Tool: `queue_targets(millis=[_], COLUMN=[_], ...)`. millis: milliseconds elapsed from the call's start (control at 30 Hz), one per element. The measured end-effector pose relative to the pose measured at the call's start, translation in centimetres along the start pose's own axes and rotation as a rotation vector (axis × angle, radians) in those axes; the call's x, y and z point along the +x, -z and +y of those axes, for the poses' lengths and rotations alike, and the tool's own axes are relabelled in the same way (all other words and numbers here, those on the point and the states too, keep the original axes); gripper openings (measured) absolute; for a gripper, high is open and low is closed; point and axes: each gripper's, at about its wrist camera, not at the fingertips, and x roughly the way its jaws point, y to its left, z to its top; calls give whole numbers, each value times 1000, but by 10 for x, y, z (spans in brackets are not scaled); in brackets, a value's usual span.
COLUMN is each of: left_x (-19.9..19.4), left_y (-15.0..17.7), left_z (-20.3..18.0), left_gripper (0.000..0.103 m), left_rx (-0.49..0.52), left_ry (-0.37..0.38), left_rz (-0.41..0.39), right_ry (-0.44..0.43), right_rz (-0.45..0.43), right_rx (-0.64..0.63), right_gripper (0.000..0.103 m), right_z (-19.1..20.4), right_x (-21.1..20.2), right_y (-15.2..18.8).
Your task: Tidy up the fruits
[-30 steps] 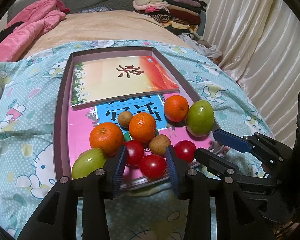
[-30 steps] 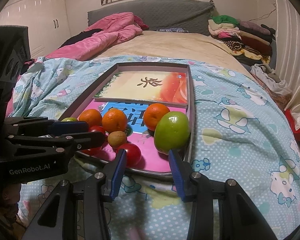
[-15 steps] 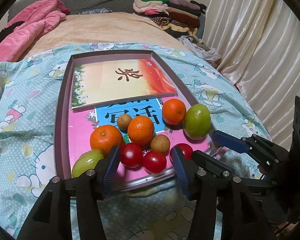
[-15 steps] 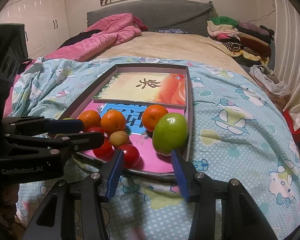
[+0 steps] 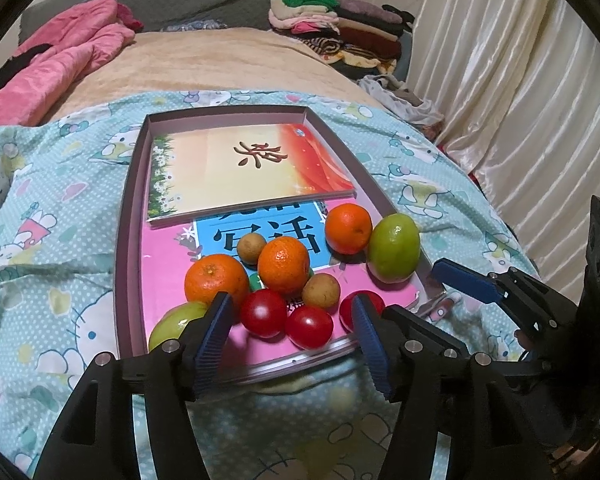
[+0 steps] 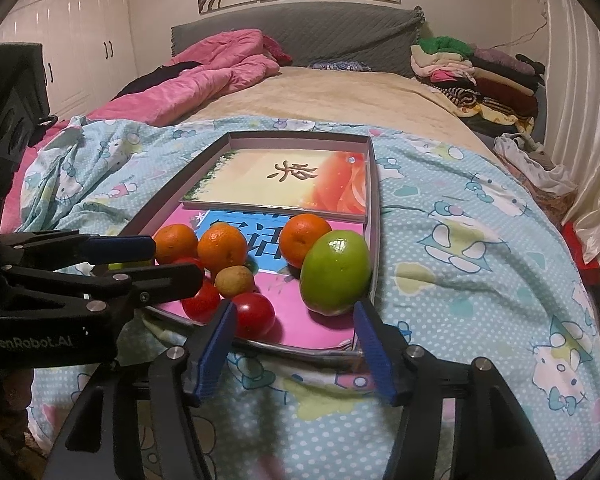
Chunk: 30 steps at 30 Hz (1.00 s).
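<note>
1. Left gripper (image 5: 292, 336): jaws opening, nothing between the pads, held over the tray's near edge. Right gripper (image 6: 294, 338): same, opening and empty, at the tray's near right corner.
2. Tray (image 5: 130, 216) lies on the quilt (image 5: 52, 240), long side running away from the cameras.
3. Near edge: three tomatoes (image 5: 263, 313) in a row; a green fruit (image 5: 172, 322) in the near left corner, partly behind the left finger.
4. Just behind them: two oranges (image 5: 216, 280) and two small brown fruits (image 5: 321, 290), bunched and touching.
5. Right edge, mid-tray: a third orange (image 5: 348, 228) against a big green fruit (image 5: 394, 248).
6. Far half: a booklet (image 5: 252, 168) lying flat, no fruit on it.
7. Progress, my read: barely started. All the fruit is in one mixed cluster at the near end, kinds interleaved, nothing gripped. Left to do: the whole sort, by kind presumably; the far half looks like the free space.
</note>
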Motion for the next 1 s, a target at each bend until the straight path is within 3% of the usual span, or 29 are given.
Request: queue_targets(millis=[167, 333, 467, 633, 1000], left_x=[-5, -12, -18, -30, -43], left_y=[-1, -2, -3, -2, 7], left_z=[1, 2, 4, 2, 9], left_gripper=[74, 76, 76, 81, 81], left_rx=[-18, -38, -57, -42, -58], left_ry=[7, 3, -13, -59, -113], left_rz=[-13, -28, -46, -92, -102], right_ry=[12, 22, 35, 48, 45], right_rz=[-11, -27, -53, -77, -136], right_rx=[12, 9, 8, 15, 16], right_gripper=[68, 72, 82, 86, 95], right_z=[-3, -3, -3, -4, -2], right_x=[-2, -5, -9, -14, -29], right_y=[-1, -3, -4, -5, -8])
